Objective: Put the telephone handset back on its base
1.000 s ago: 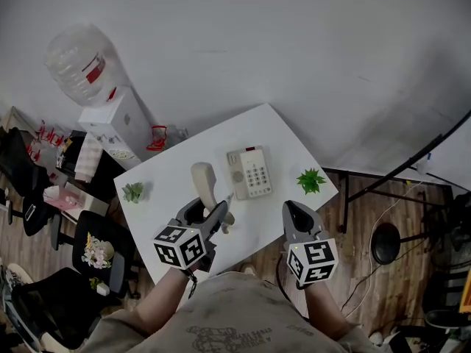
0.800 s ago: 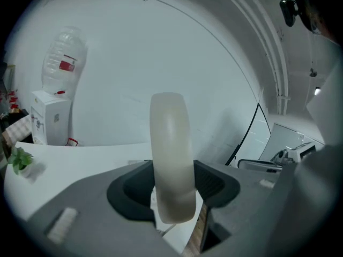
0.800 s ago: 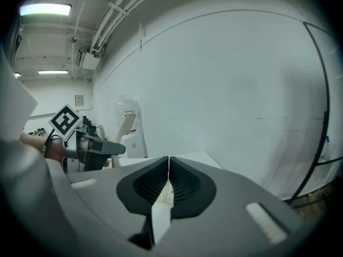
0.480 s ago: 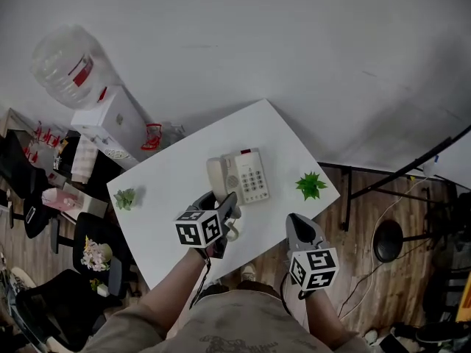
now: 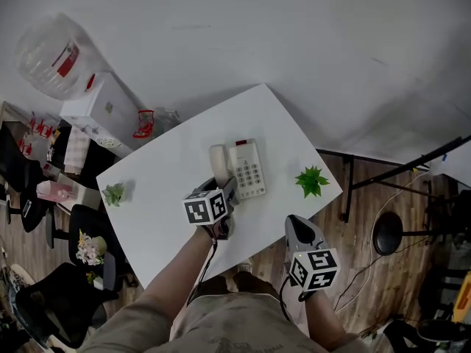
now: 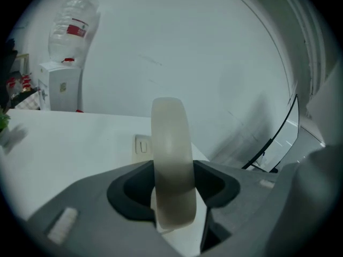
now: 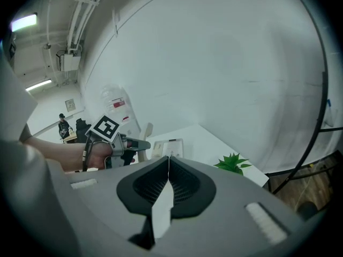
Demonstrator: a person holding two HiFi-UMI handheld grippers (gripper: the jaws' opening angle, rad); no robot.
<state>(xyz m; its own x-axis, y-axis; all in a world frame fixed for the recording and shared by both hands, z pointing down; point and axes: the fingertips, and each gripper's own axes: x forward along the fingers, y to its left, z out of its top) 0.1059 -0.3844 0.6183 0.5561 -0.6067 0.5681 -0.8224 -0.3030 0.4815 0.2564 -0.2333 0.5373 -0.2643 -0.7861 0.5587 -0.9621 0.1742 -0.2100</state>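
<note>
Two grippers, one clamped on the handset at the phone

Far left, beyond the table, a big clear water jug (image 5: 48,57) sits upturned on a white dispenser (image 5: 99,112); how full it is cannot be told. Dark chairs (image 5: 103,223) crowd the floor below it. On the white table (image 5: 169,160), a small plant (image 5: 113,193) stands near the left edge, well apart from the phone. The left gripper (image 5: 229,190) is clamped on the pale handset (image 5: 218,159), which lies along the left side of the phone base (image 5: 247,169); whether it rests in the cradle is unclear. A leafy plant (image 5: 312,180) stands by the right corner. The right gripper (image 5: 298,223), jaws pressed together and empty, hangs off the table's near edge. A round stand (image 5: 388,241) sits on the wooden floor further right.
</note>
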